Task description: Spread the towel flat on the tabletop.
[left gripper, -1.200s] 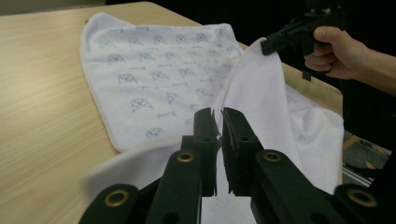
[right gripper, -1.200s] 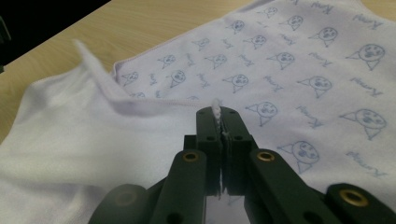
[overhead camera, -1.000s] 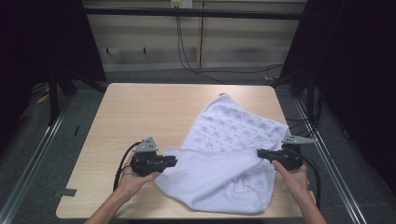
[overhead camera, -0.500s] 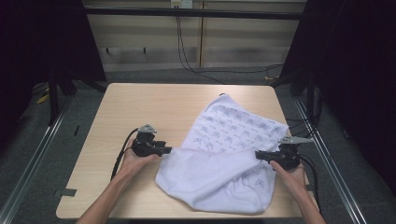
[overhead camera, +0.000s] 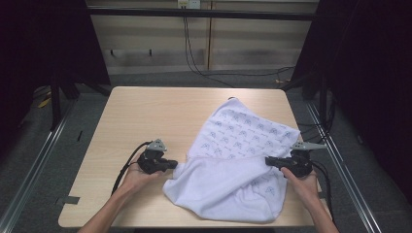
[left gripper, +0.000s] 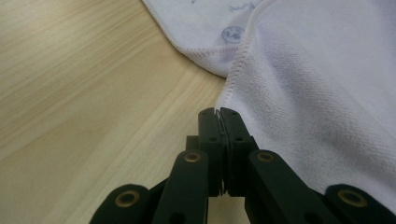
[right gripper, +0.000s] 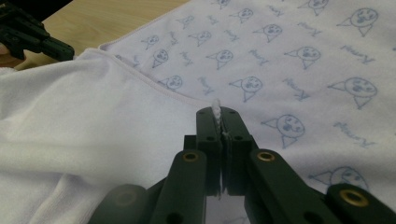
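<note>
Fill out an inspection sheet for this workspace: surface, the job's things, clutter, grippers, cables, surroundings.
Surface: light wooden table, bare on its left half.
Job's things: white towel printed with small blue faces, spread over the right half, near part folded over showing its plain white back.
Clutter: nothing seen.
Grippers: left gripper has just closed; jaws shut and empty on the wood beside the towel's stitched hem. Right gripper shut on a pinch of towel edge.
Cables: black cable trails from the left gripper; another from the right.
Surroundings: black curtains at the sides, metal rails on grey floor, wall cables behind.
</note>
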